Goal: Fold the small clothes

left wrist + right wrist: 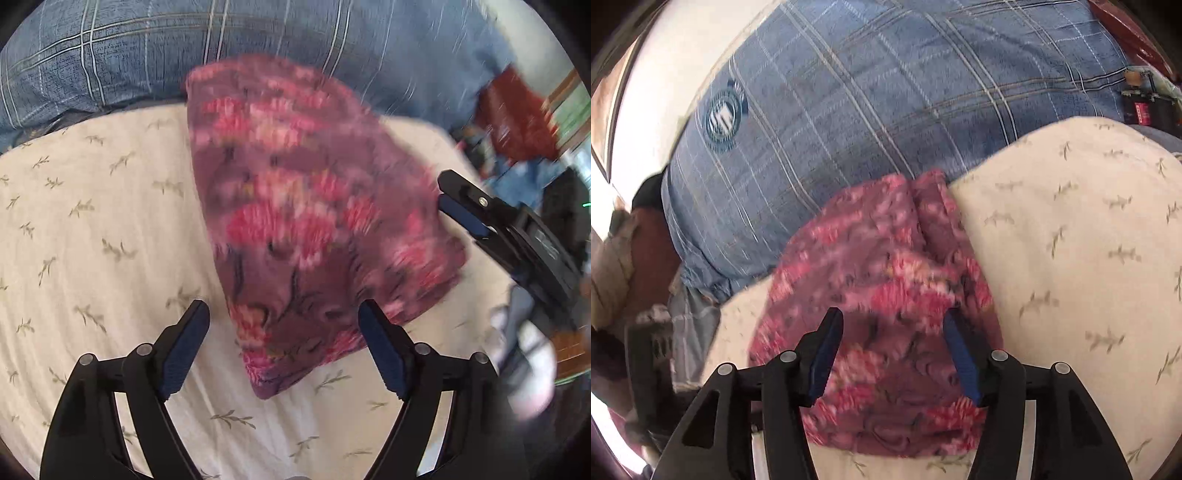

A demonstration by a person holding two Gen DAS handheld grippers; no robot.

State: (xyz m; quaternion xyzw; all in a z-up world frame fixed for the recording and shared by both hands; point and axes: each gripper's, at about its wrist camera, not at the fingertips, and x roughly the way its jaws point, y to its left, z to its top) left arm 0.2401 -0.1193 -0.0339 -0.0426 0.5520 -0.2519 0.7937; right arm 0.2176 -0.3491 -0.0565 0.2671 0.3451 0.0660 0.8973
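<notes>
A blue plaid pillow is seen lying behind the cream leaf-print sheet; a red cloth is seen beyond the sheet's far corner.

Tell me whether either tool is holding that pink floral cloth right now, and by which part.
Nothing is held. The left tool and right tool both stand open over the floral cloth, which lies on the cream sheet.

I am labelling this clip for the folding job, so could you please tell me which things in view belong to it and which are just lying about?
Part of the job:
- pink and maroon floral fleece garment
- left gripper, open
- right gripper, open

Just lying about:
- blue plaid pillow
- cream leaf-print sheet, the work surface
- red cloth in the background
</notes>
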